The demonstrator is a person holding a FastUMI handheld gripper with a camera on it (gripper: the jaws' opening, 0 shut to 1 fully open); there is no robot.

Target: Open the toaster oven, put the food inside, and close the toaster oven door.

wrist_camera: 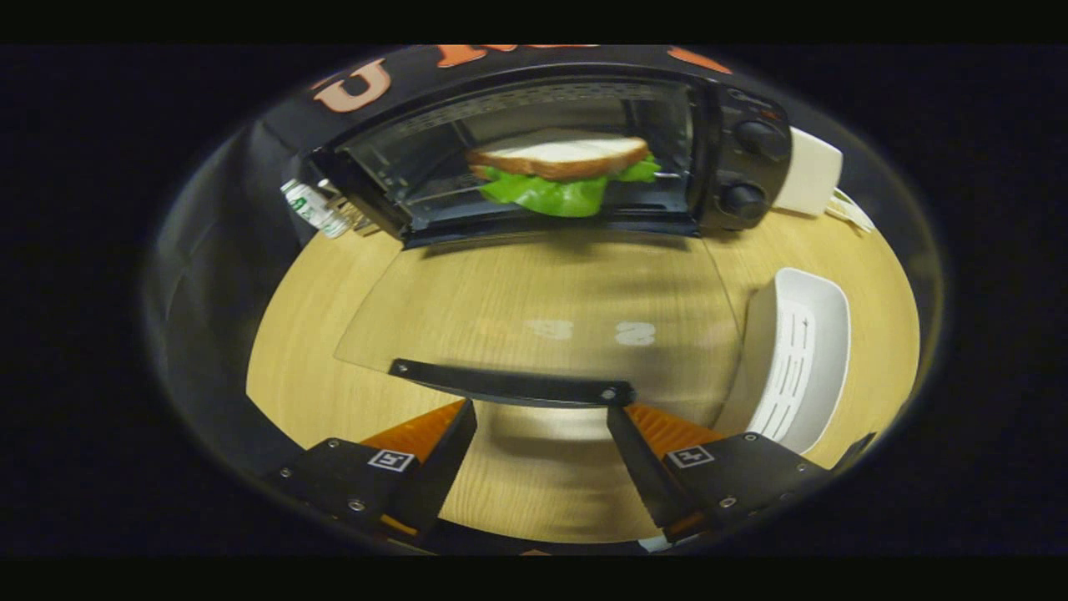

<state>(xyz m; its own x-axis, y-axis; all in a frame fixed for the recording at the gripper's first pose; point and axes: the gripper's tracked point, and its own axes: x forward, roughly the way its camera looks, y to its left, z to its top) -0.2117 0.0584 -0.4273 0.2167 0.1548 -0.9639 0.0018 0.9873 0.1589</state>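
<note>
Sandwich of white bread and green lettuce [561, 171] sits inside the black toaster oven [734, 150]; your spread gripper [541, 413] meets the glass door's black handle [513, 384]. Lift evenly.

Sandwich [557, 167] inside toaster oven [551, 150]; tray [793, 359] right of door [542, 317].

Warm, moderately bright light falls from above onto the wooden counter [334, 334], which glows yellow. The fisheye lens bends straight lines and stretches everything toward the rim, where brightness fades into murk. The whole scene is slightly soft, with smearing along the counter's grain. The glass door [542, 317] of the toaster oven [734, 142] carries pale reflections. A dark shadow lies under the door's handle [509, 384], between the spread fingers of the tool [541, 430].
</note>
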